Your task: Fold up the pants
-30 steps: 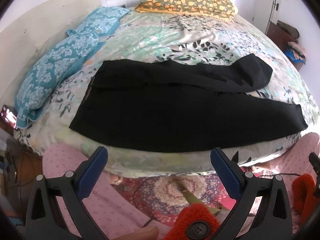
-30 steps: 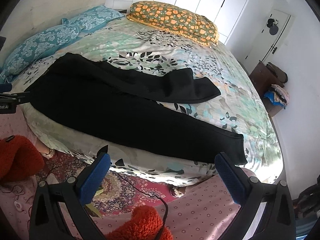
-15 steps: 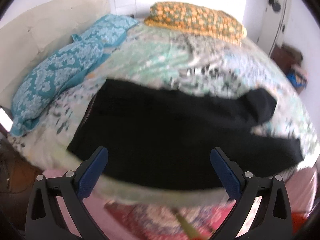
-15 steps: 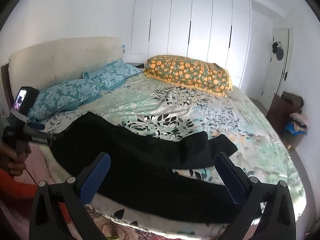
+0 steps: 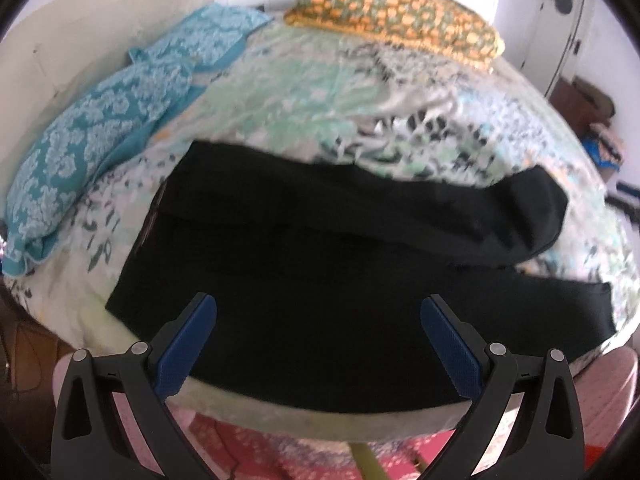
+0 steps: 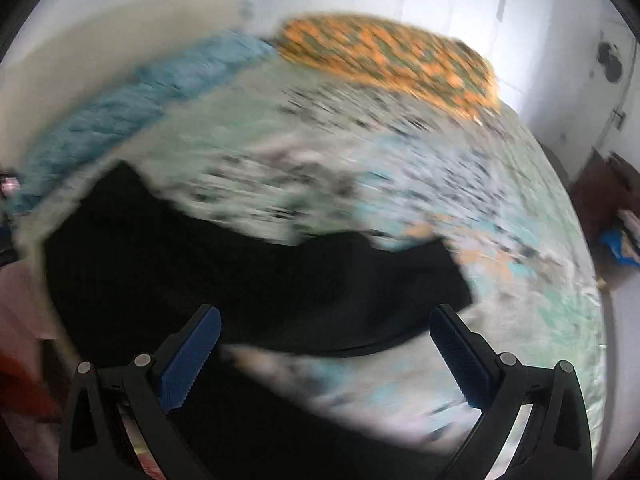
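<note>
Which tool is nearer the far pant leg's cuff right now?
Right, probably. The right tool hangs open just short of the far leg's cuff; the left tool is open over the waist end, with that cuff far right.

pants (image 5: 320, 264) | black | unfolded, spread flat | legs splayed apart | on bed

Pants (image 5: 340, 272) across bed's (image 5: 360, 92) near edge, pillows (image 5: 100, 132) left, bolster (image 5: 396, 12) behind

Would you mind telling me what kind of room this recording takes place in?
Most likely a home bedroom: a bed with a floral bedspread, teal pillows against a padded headboard, and black pants laid out.
</note>
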The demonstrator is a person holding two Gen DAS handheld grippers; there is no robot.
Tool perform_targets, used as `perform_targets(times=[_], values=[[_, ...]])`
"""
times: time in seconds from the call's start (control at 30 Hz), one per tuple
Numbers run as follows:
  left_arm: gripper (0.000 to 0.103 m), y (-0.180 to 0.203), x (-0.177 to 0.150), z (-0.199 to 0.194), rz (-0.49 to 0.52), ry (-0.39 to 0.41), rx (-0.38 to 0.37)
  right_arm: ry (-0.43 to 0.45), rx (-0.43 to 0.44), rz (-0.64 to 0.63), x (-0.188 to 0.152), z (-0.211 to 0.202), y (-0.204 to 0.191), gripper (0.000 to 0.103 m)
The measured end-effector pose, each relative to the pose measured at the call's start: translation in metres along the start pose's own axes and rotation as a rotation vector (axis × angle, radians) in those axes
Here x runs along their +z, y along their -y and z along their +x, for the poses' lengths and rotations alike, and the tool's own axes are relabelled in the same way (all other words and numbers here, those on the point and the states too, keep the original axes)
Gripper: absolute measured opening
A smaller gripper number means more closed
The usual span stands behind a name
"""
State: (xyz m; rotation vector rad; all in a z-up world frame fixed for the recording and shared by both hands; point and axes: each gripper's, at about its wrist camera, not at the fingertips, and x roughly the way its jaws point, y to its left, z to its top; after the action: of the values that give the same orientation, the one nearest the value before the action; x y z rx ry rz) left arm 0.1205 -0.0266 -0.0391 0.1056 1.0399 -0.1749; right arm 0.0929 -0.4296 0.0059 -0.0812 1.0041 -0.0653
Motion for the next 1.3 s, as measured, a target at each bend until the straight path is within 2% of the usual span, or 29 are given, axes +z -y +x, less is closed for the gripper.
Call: perform_targets(times=[0.1, 0.23, 0.33, 0.4, 0.5, 0.67, 0.73, 0.77, 0.8, 0.87, 1.07, 1.13, 1.23, 1.27, 1.3], values=[[0.102, -0.001, -0.001, 0.012, -0.014, -0.036, 0.036, -0.096, -0.007, 0.079, 0.024, 0.060, 0.067, 0.101], [0.102, -0.001, 0.004, 0.029, -0.038, -0.086, 0.077, -0.202, 0.010, 0.131, 0.053, 0.128, 0.121, 0.097], [0.102, 0.003, 0.007, 0.040, -0.038, -0.113, 0.111, -0.252, 0.052, 0.128, 0.068, 0.165, 0.135, 0.088], [0.102, 0.007, 0.007, 0.050, -0.029, -0.145, 0.130, -0.307, 0.070, 0.110, 0.076, 0.188, 0.139, 0.072], [0.102, 0.014, 0.007, 0.060, -0.017, -0.179, 0.139, -0.345, 0.062, 0.072, 0.082, 0.210, 0.140, 0.071], [0.102, 0.031, 0.005, 0.070, 0.027, -0.207, 0.155, -0.411, 0.149, 0.070, 0.078, 0.239, 0.146, 0.065], [0.102, 0.037, 0.003, 0.074, 0.046, -0.219, 0.162, -0.434, 0.182, 0.075, 0.074, 0.245, 0.147, 0.046], [0.102, 0.038, 0.003, 0.075, 0.053, -0.224, 0.163, -0.420, 0.186, 0.070, 0.075, 0.242, 0.148, 0.027], [0.102, 0.042, 0.002, 0.076, 0.062, -0.229, 0.164, -0.396, 0.192, 0.078, 0.076, 0.236, 0.150, 0.012], [0.102, 0.046, 0.003, 0.078, 0.074, -0.230, 0.163, -0.336, 0.175, 0.093, 0.081, 0.217, 0.160, 0.011], [0.102, 0.065, 0.011, 0.082, 0.096, -0.211, 0.144, -0.054, -0.045, 0.277, 0.092, 0.136, 0.242, 0.010], [0.102, 0.071, 0.013, 0.084, 0.100, -0.209, 0.134, -0.045, -0.120, 0.325, 0.088, 0.134, 0.255, 0.009], [0.102, 0.080, 0.014, 0.087, 0.117, -0.213, 0.120, -0.109, -0.163, 0.358, 0.071, 0.156, 0.256, 0.011], [0.102, 0.082, 0.014, 0.089, 0.124, -0.219, 0.123, -0.120, -0.159, 0.404, 0.063, 0.165, 0.257, 0.018], [0.102, 0.082, 0.015, 0.090, 0.123, -0.223, 0.125, -0.112, -0.156, 0.437, 0.057, 0.166, 0.257, 0.034]])
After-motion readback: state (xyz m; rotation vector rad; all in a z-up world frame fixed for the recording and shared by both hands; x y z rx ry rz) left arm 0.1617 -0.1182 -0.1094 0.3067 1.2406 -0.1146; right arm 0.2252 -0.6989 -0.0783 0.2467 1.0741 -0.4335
